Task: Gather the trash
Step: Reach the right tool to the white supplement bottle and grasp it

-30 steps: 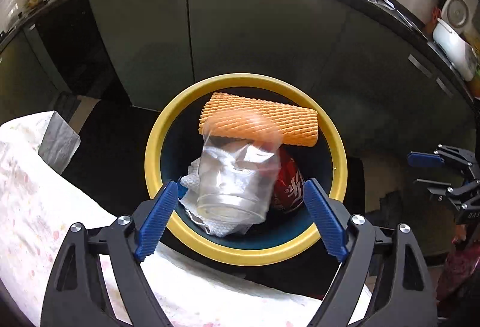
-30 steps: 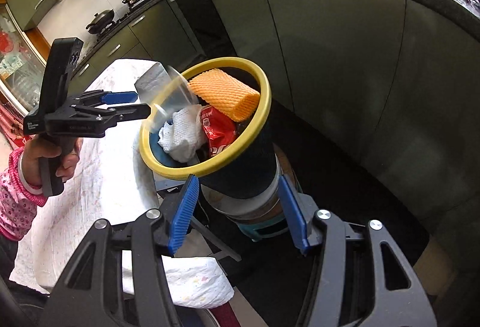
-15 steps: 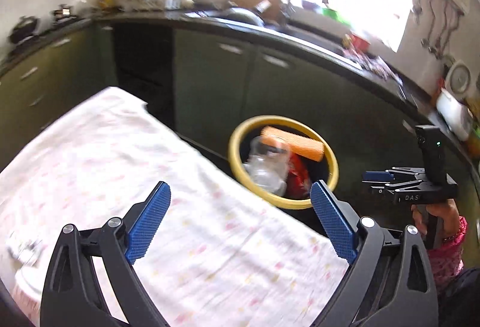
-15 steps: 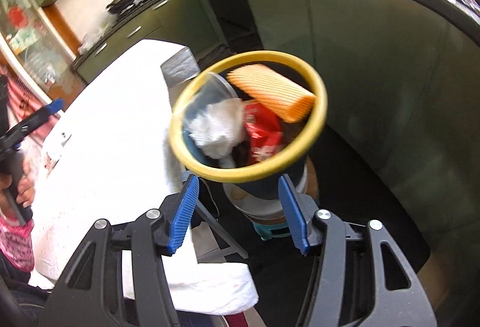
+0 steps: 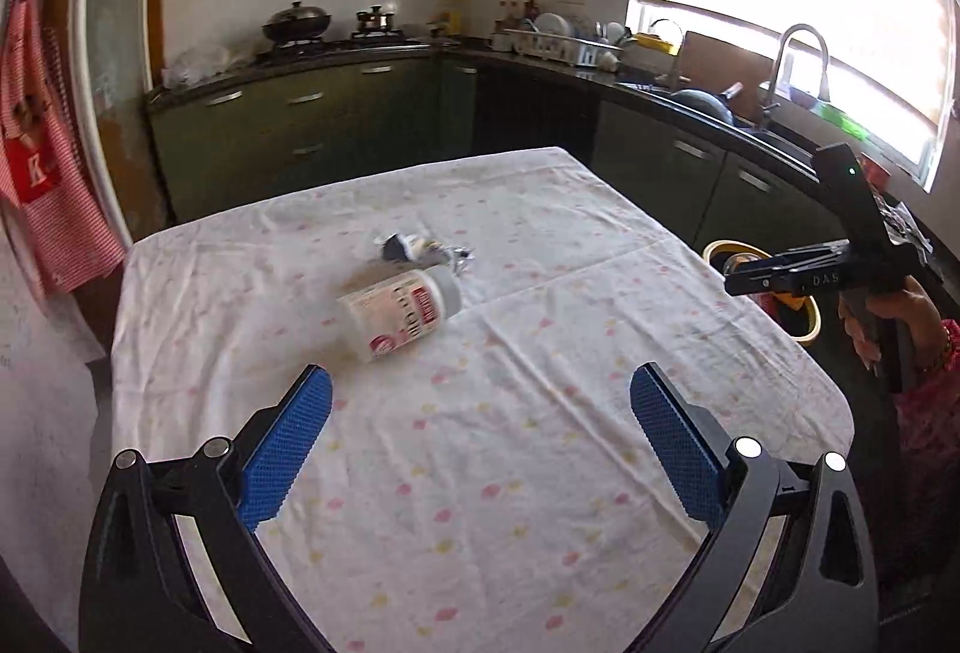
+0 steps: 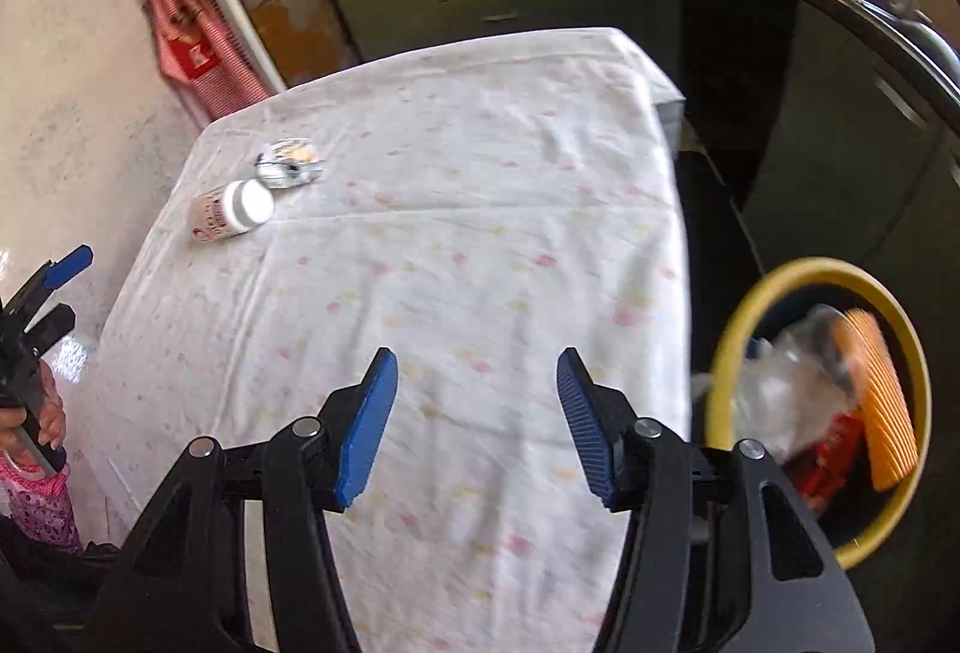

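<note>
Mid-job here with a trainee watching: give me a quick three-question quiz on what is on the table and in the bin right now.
1. True or false: the white bottle stands upright on the tablecloth.
2. What lies on the cloth right beside the bottle's cap end? A) crumpled wrapper B) spoon C) glass
3. Fill in: the orange foam sleeve lies inside the ____-rimmed bin.

Key
1. False: it lies on its side.
2. A
3. yellow

Both the left hand-held gripper and the right hand-held gripper hold nothing; the left one's jaws are opening.
</note>
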A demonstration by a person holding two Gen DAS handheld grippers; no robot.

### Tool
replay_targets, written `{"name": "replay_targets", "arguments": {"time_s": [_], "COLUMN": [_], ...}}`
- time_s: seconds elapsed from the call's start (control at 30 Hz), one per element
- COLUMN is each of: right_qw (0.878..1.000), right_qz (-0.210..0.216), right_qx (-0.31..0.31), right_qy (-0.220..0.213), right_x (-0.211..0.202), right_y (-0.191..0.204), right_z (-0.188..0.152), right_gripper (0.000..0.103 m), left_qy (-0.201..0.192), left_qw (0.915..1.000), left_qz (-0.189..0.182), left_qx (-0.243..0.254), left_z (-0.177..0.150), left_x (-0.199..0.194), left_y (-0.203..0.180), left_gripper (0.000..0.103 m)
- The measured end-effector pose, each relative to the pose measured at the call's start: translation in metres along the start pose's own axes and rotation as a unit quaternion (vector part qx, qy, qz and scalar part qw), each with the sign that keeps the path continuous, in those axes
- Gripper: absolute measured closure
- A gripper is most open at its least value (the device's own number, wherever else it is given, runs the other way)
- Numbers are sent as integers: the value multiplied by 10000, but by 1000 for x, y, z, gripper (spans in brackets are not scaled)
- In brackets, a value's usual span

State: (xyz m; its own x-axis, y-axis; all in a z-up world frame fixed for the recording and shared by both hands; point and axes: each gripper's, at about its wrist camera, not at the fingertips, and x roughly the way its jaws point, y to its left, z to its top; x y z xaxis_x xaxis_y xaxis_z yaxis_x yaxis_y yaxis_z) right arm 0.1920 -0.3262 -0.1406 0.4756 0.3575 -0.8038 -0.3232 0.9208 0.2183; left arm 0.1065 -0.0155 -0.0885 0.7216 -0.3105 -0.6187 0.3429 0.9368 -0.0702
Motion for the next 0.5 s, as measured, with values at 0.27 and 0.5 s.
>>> {"name": "replay_targets", "arguments": {"time_s": [0.27,0.5], "right_qw": [9925,9952], "right_qz": [867,503], "right_qx": [-840,-799], "right_qy": [179,-273], "right_x": [60,99], "right_y": [118,188], "right_z": [63,76], "right_gripper": [30,14], "left_qy": [-149,-267], "left_qw": [9991,9991], "left_qz": [295,205], "left_qx": [-249,-245], "left_z": [-29,-39], "left_x": [-26,-34], "left_y": [31,34], "left_gripper": [5,5]}}
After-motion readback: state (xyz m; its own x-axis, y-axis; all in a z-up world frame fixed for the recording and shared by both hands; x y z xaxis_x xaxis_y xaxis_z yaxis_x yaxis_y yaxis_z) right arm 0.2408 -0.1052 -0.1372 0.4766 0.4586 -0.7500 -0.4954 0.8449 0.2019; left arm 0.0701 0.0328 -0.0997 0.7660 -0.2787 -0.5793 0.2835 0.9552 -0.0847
